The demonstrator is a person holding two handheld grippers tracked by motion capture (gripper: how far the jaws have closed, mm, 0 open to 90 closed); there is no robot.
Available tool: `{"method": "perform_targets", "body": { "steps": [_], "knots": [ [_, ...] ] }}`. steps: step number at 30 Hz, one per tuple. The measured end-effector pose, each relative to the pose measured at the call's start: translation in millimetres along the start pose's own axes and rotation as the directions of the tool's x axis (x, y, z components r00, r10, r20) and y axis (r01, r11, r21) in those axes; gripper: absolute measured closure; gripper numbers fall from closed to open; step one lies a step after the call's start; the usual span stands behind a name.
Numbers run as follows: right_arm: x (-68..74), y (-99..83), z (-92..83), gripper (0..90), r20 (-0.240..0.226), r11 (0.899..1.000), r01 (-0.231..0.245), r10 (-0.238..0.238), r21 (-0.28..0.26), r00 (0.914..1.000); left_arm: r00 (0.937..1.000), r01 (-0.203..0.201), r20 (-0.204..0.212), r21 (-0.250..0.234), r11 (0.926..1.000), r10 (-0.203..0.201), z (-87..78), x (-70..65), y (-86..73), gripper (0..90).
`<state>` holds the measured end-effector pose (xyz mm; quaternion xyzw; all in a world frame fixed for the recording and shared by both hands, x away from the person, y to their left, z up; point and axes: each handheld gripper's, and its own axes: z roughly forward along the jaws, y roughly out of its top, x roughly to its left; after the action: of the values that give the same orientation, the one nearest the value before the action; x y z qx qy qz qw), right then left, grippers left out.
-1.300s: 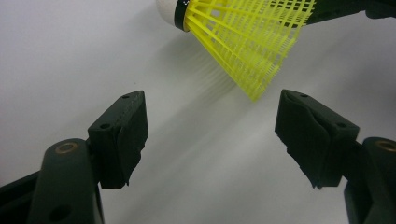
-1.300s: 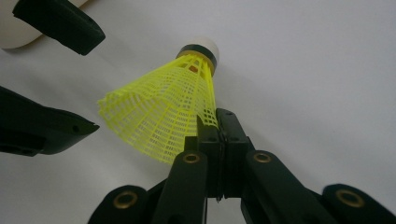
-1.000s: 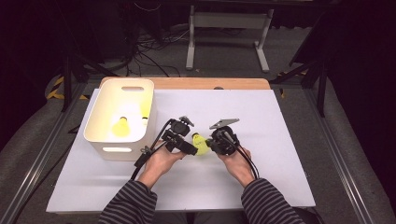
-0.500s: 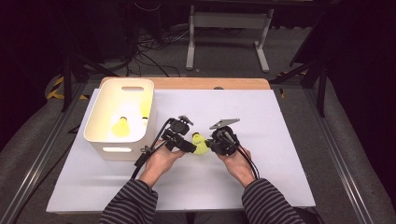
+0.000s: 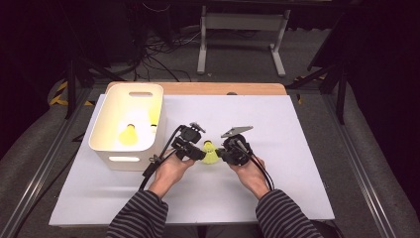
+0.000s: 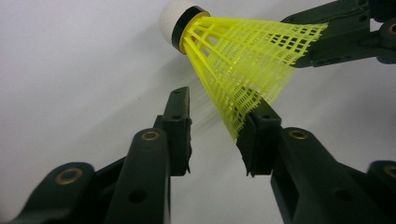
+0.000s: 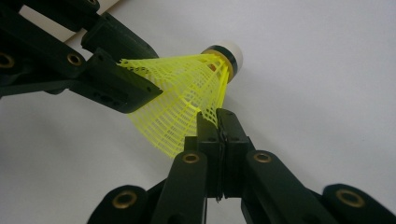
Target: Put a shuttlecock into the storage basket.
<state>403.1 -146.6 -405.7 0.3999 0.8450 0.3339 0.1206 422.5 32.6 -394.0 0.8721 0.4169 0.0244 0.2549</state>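
Observation:
A yellow shuttlecock (image 5: pixel 210 153) with a white cork tip hangs above the white table (image 5: pixel 282 129), between both grippers. My right gripper (image 5: pixel 224 155) is shut on the rim of its mesh skirt (image 7: pixel 187 98), with the pads (image 7: pixel 208 126) pinched together on the mesh. My left gripper (image 5: pixel 199 151) faces it from the left. Its jaws have just been closing and still stand apart. The skirt's edge (image 6: pixel 238 60) rests against one pad (image 6: pixel 254 135), and the other pad (image 6: pixel 180 116) is clear of it.
A cream bin (image 5: pixel 133 90) stands at the table's left, holding two more yellow shuttlecocks (image 5: pixel 129 135). A wooden strip (image 5: pixel 198 88) runs along the far edge. Metal stand legs and cables lie on the floor beyond.
The left gripper's jaws have drawn closer together around the skirt's rim. Both hands and the shuttlecock stay where they were.

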Motion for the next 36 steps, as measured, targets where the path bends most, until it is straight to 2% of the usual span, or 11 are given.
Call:
{"method": "perform_targets", "body": {
  "steps": [5, 10, 14, 20, 26, 29, 31, 36],
  "knots": [
    [1.6, 1.5, 0.3, 89.5, -0.006, 1.000, 0.006, -0.006, -0.008, 1.0000, 1.0000, 0.003, 0.003, 0.007, 1.0000, -0.003, 0.4, 0.3, 0.4, 78.7],
    [1.9, 2.1, 0.0, 89.3, -0.008, 1.000, 0.009, -0.010, -0.010, 0.9999, 1.0000, 0.003, -0.001, 0.003, 1.0000, -0.003, 0.2, 1.0, 0.4, 82.8],
    [3.2, 2.5, -0.7, 88.5, -0.013, 1.000, 0.007, -0.007, -0.010, 0.9999, 0.9997, 0.004, -0.024, -0.001, 1.0000, -0.004, -1.2, -0.3, 0.2, 87.4],
    [4.0, 3.0, -1.1, 85.4, -0.025, 1.000, 0.003, -0.003, -0.018, 0.9997, 0.9988, -0.013, -0.048, -0.014, 0.9998, 0.012, -2.5, 0.7, 0.5, 89.3],
    [5.2, 2.2, -3.3, 78.1, -0.043, 1.000, 0.000, -0.001, -0.017, 0.9991, 0.9983, -0.017, -0.056, -0.019, 0.9997, 0.016, -4.0, 0.8, 0.9, 89.7],
    [5.5, 2.0, -5.2, 71.8, -0.044, 1.000, 0.000, -0.001, -0.022, 0.9990, 0.9978, -0.025, -0.063, -0.021, 0.9995, 0.023, -5.2, 0.6, 1.7, 89.8],
    [5.1, 1.6, -6.9, 67.3, -0.048, 1.000, -0.004, 0.003, -0.026, 0.9989, 0.9961, -0.031, -0.083, -0.016, 0.9994, 0.029, -5.7, 0.1, 2.1, 89.8],
    [2.5, -0.3, -15.2, 56.2, -0.049, 0.999, -0.017, 0.015, -0.046, 0.9987, 0.9961, -0.032, -0.083, -0.019, 0.9993, 0.030, -7.7, 1.7, 2.4, 89.9]
  ]
}}
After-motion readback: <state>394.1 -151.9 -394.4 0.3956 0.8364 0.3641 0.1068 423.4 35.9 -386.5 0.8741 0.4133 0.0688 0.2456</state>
